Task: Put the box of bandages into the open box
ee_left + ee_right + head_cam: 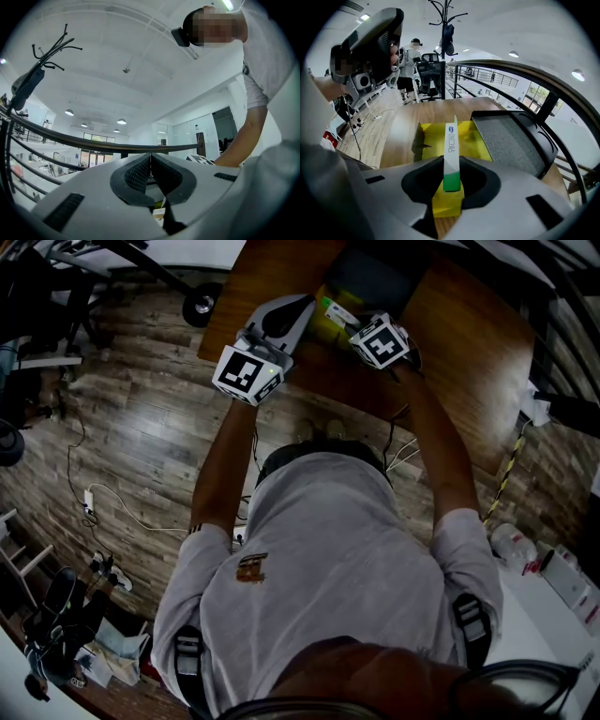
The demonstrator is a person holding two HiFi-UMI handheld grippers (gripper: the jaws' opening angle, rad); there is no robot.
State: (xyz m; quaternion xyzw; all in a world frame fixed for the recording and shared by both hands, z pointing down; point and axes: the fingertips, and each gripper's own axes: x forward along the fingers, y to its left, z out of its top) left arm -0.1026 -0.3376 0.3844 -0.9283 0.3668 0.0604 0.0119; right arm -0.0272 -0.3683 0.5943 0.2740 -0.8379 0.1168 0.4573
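Your right gripper has its jaws clamped on the slim white-and-green bandage box, held on edge over the open yellow box on the wooden table. Your left gripper has its jaws pressed together, holding nothing.

An office: desk chair, coat stand, glass-walled rooms and ceiling downlights.

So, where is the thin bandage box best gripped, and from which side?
Grip the bandage box at its green end, pads on its two broad faces, coming along its length, as the right gripper does now. It is thin and long, so the white end juts free toward the yellow open box.
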